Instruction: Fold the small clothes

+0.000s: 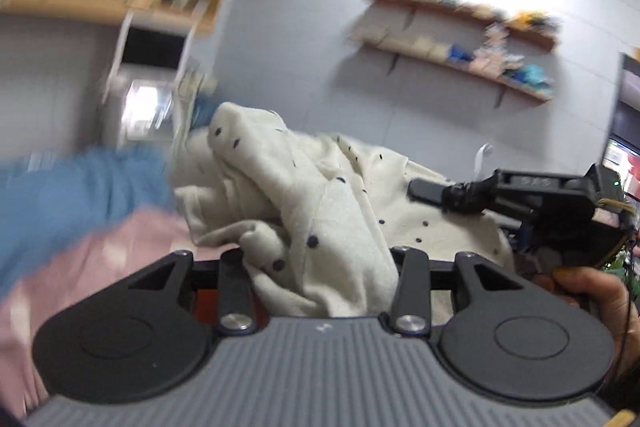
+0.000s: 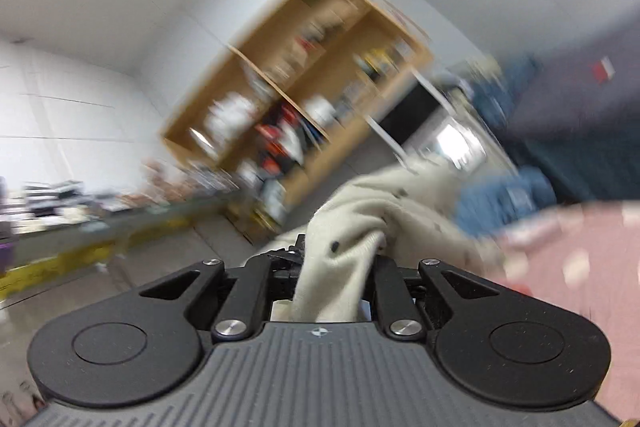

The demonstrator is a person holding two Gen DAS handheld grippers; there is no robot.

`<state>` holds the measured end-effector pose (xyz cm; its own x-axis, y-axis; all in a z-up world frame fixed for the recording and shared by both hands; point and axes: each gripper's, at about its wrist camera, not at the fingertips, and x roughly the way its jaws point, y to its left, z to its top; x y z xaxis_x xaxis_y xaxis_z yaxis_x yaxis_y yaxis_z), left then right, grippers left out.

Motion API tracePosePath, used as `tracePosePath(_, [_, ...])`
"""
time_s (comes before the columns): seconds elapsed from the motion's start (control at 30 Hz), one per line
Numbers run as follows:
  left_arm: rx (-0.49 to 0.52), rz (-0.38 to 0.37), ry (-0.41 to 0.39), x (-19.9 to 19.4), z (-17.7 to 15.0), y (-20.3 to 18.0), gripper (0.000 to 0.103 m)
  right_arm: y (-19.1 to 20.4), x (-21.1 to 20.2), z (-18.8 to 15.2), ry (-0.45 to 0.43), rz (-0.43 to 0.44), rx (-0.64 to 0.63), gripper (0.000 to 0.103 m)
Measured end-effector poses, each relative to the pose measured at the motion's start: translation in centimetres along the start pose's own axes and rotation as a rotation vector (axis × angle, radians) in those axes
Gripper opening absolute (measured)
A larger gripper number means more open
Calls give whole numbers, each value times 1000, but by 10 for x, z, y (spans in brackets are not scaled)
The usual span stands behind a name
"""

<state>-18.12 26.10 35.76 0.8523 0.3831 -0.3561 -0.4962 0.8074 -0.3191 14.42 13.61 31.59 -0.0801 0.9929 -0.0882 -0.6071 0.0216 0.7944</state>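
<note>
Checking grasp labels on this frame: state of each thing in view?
cream dotted garment: bunched, lifted, held at two spots
left gripper: cloth between its fingers
right gripper: shut on the garment
blue cloth: blurred, lying beside the pink one
pink cloth: lying below

Both wrist views face forward, sharing the cream garment (image 1: 320, 211).

Both grippers are raised, the left gripper (image 1: 320, 259) and right gripper (image 2: 340, 255) each clamped on bunched cream cloth (image 1: 320, 195).
</note>
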Motion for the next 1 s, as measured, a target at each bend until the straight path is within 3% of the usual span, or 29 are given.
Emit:
tracePosePath(0.1, [-140, 49, 162, 39, -47, 62, 38, -60, 53, -37, 117, -125, 111, 21])
tracePosePath(0.13, [-179, 53, 172, 45, -59, 77, 38, -76, 65, -50, 141, -171, 128, 21])
tracePosePath(0.2, [-255, 0, 162, 41, -72, 103, 40, -91, 72, -61, 131, -150, 122, 18])
tracePosePath(0.33, [-203, -2, 147, 40, -71, 98, 41, -83, 69, -61, 132, -133, 33, 19])
tracePosePath(0.47, [-152, 12, 150, 41, -71, 92, 44, -66, 59, -67, 132, -173, -143, 29])
tracePosePath(0.53, [-167, 37, 147, 48, -66, 86, 62, -68, 64, -69, 131, -170, -183, 31])
tracePosePath(0.57, [-170, 82, 141, 44, -65, 87, 83, -70, 63, -70, 125, -170, -193, 33])
tracePosePath(0.6, [-159, 118, 128, 38, -62, 88, 90, -70, 62, -70, 118, -171, -199, 41])
tracePosePath(0.63, [-144, 140, 115, 34, -60, 91, 90, -69, 59, -70, 108, -171, -203, 47])
tracePosePath(0.67, [-136, 157, 104, 29, -56, 92, 90, -66, 55, -69, 95, -168, -215, 63])
tracePosePath(0.7, [-130, 175, 93, 25, -53, 92, 90, -61, 51, -69, 74, -168, -239, 88])
tracePosePath(0.73, [-111, 197, 80, 21, -49, 91, 90, -53, 45, -70, 43, -178, -281, 100])
tracePosePath(0.87, [-1, 324, 39, 12, -32, 74, 98, -21, 25, -79, -61, -294, -534, 103])
tracePosePath(0.93, [34, 324, 37, 8, -21, 61, 103, -8, 19, -85, -65, -379, -666, 103])
tracePosePath(1.0, [59, 276, 43, 3, -14, 46, 103, 1, 12, -88, -34, -389, -750, 103])
